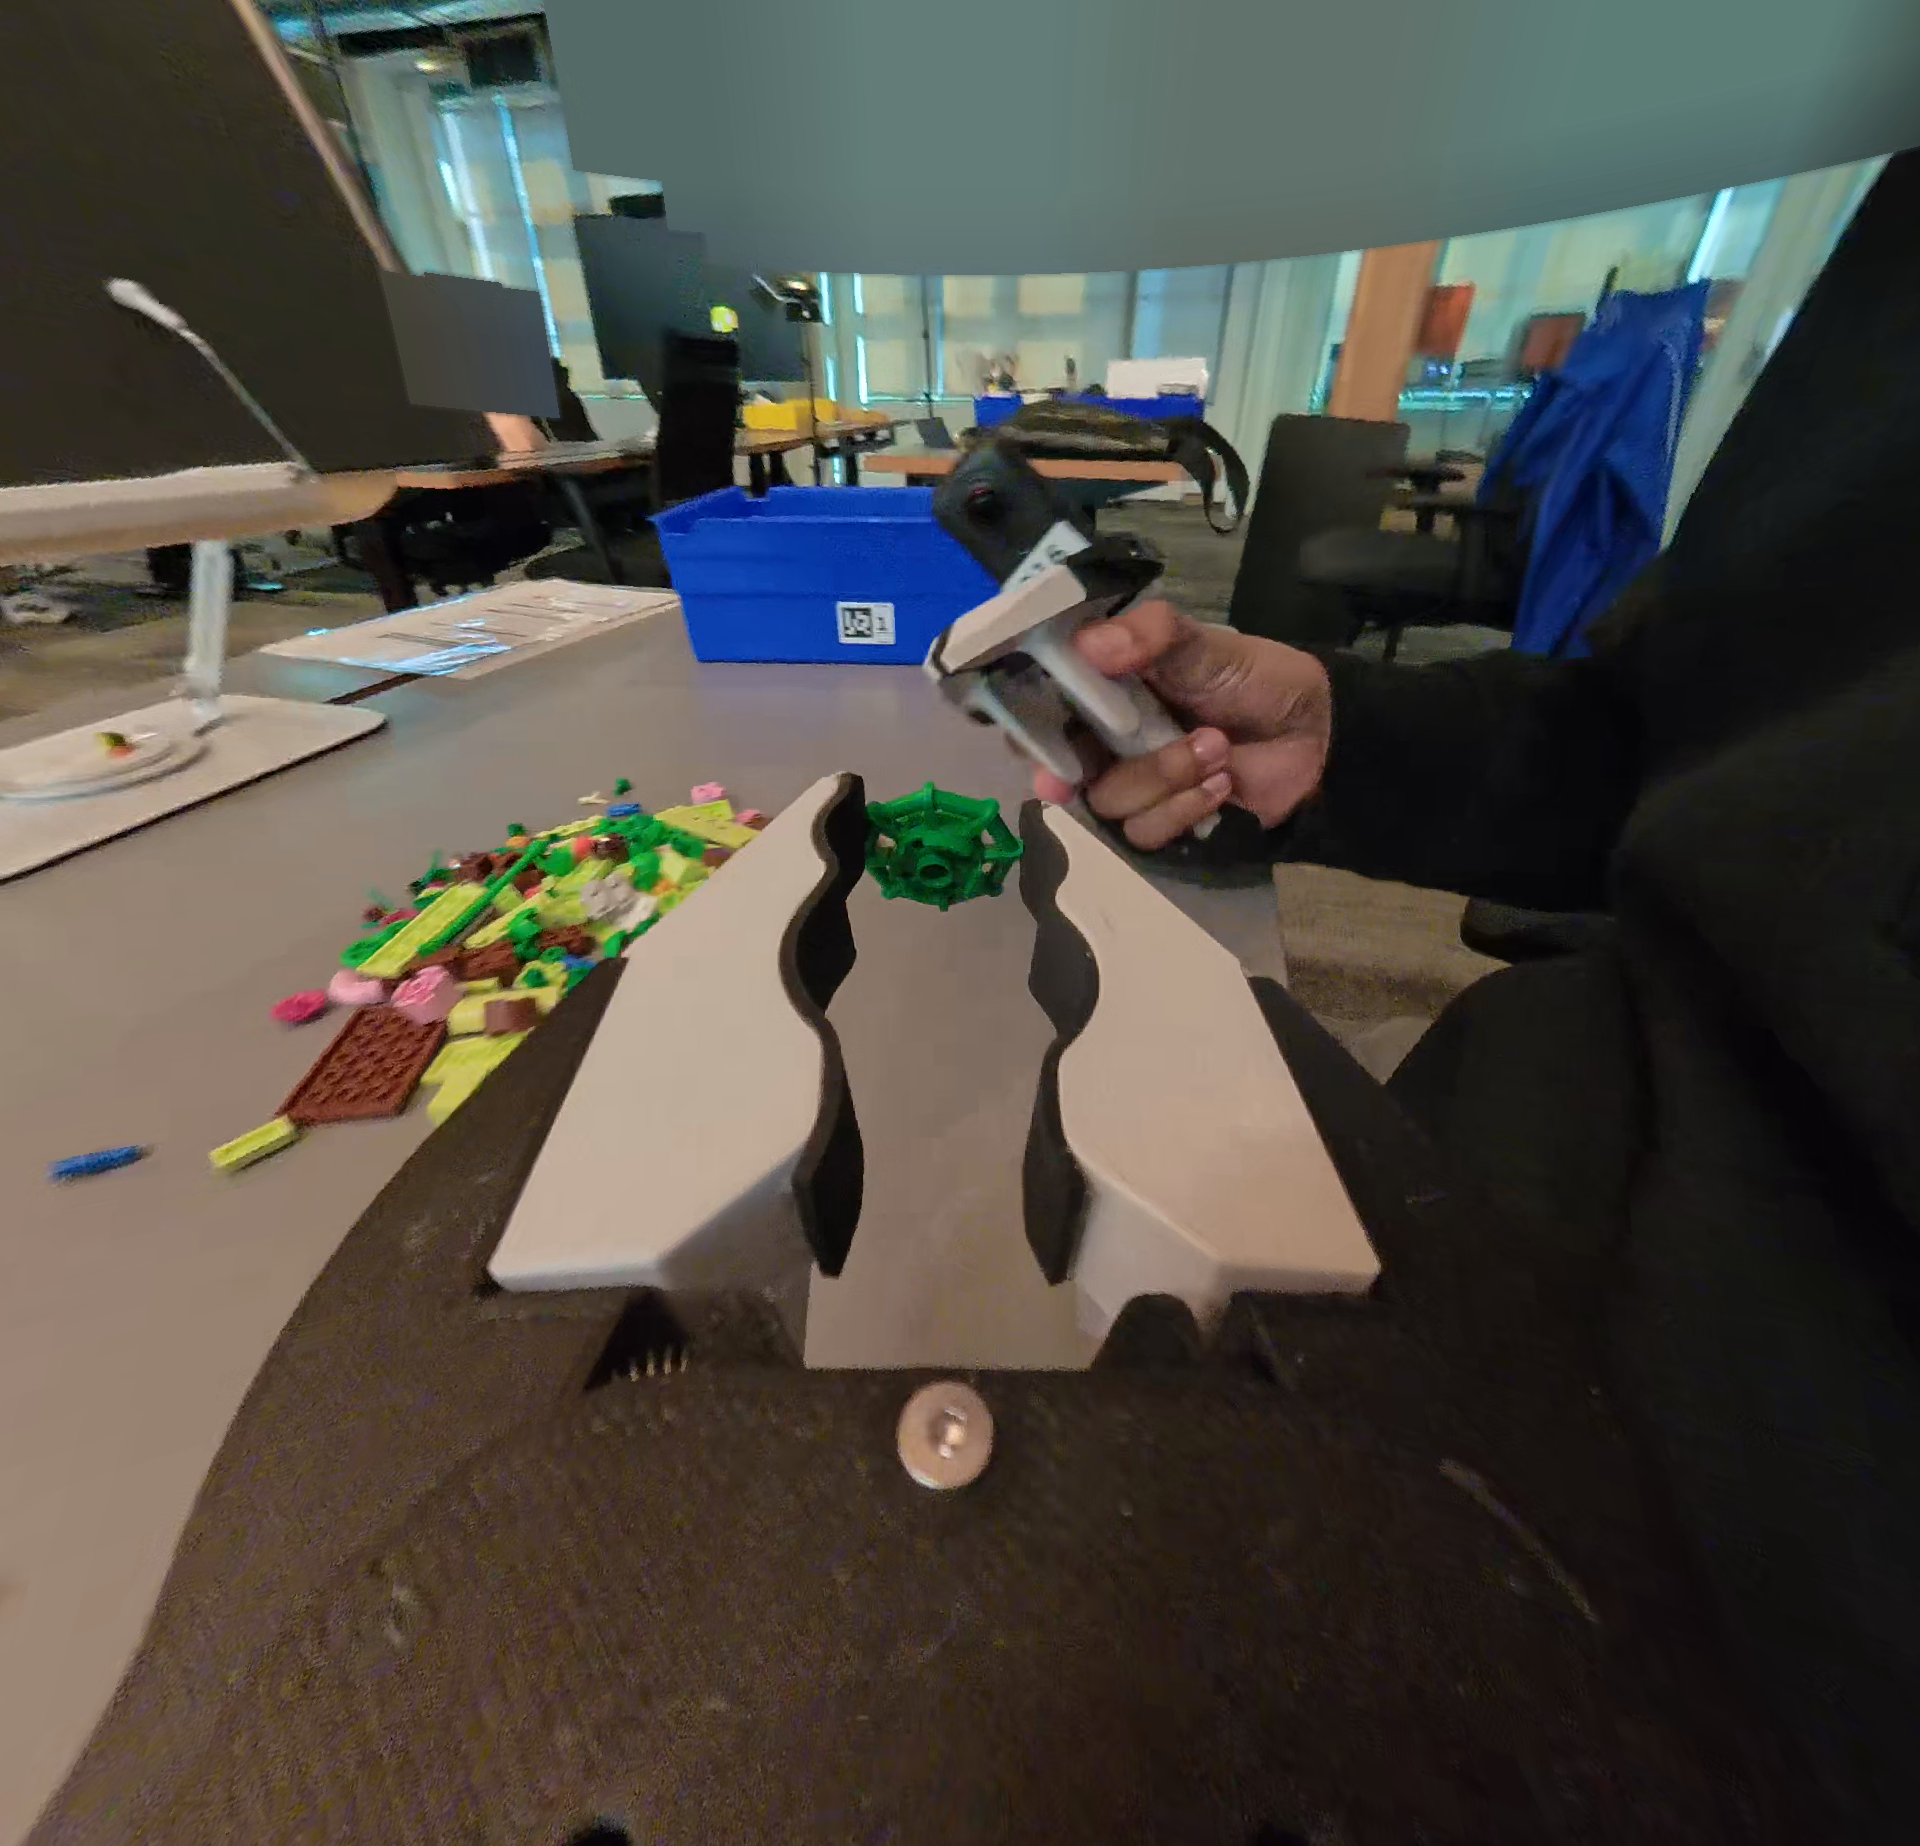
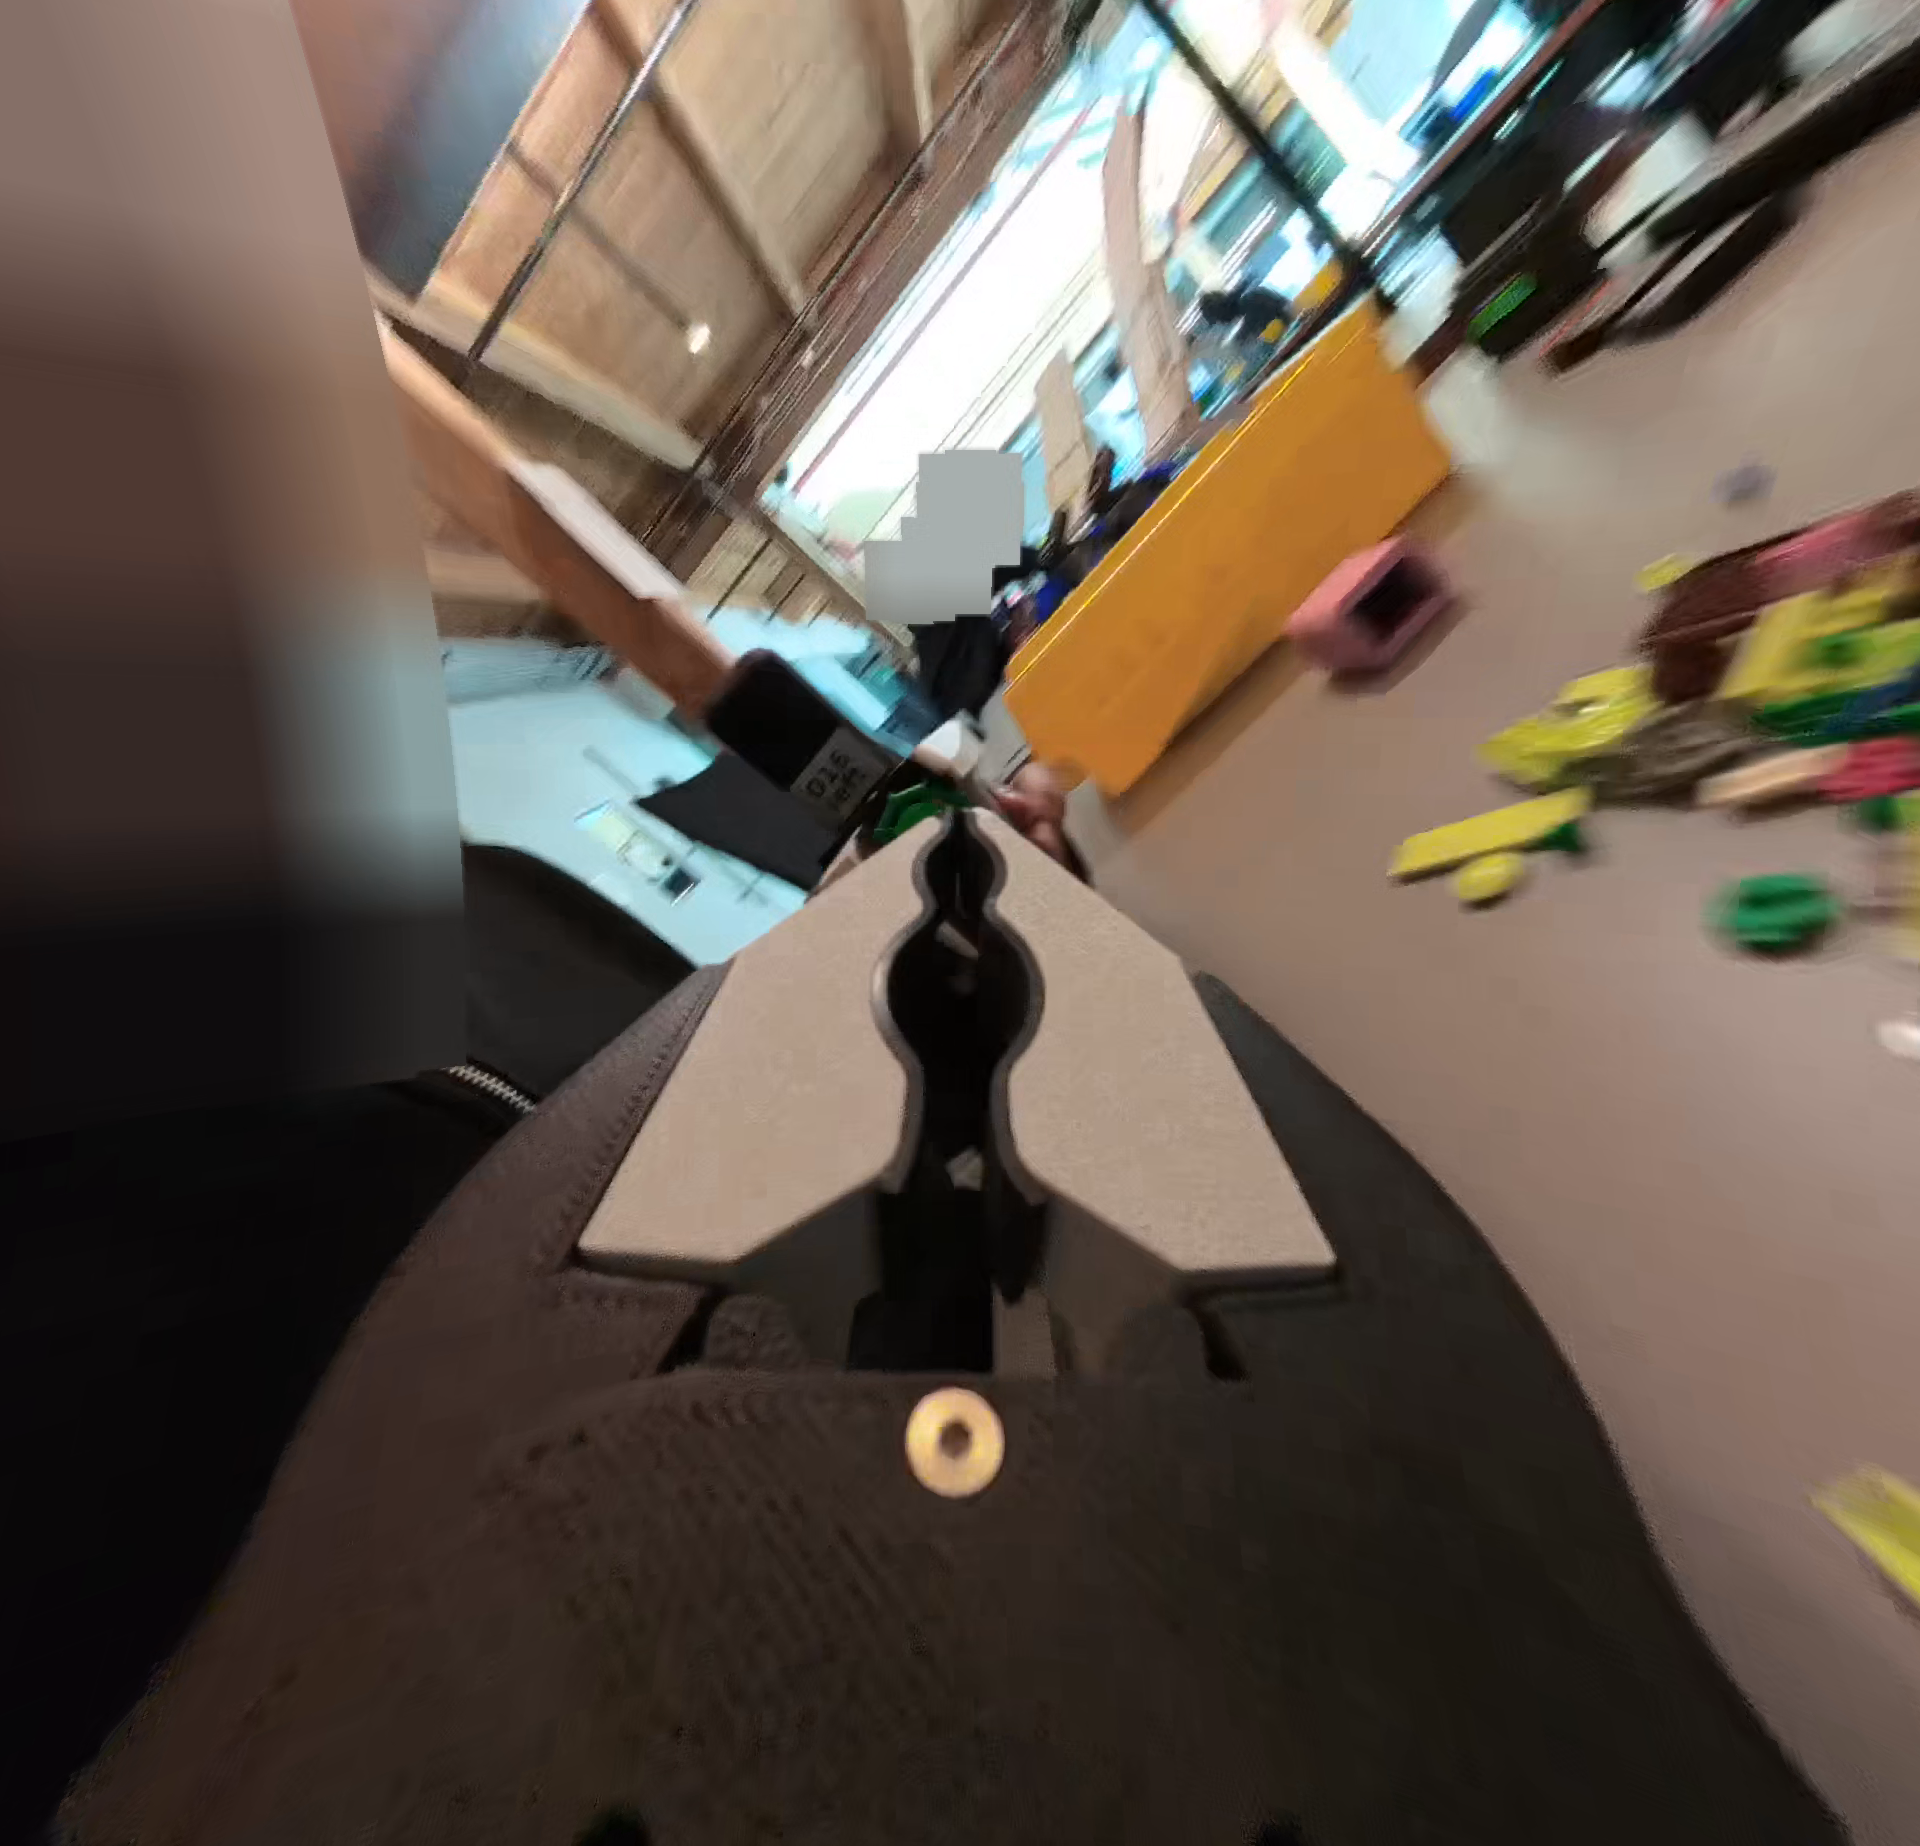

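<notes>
In the left wrist view, a green round plastic web-shaped piece [image 1: 940, 856] sits at the far tips of the left gripper [image 1: 943, 825], whose jaws stand wide apart over the grey table [image 1: 156, 1329]. A heap of small coloured plastic bricks [image 1: 520, 923] lies to the left. On the right, a hand [image 1: 1210, 721] holds the right gripper [image 1: 997, 643] tilted.

In the right wrist view, blurred, the right gripper [image 2: 958, 822] has its jaws closed together; whether they pinch the green piece [image 2: 914, 804] at the tips I cannot tell.

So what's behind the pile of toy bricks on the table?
Behind the brick pile on the table stands a blue bin, with papers to its left. The bin's inside is hidden by its wall.
</notes>
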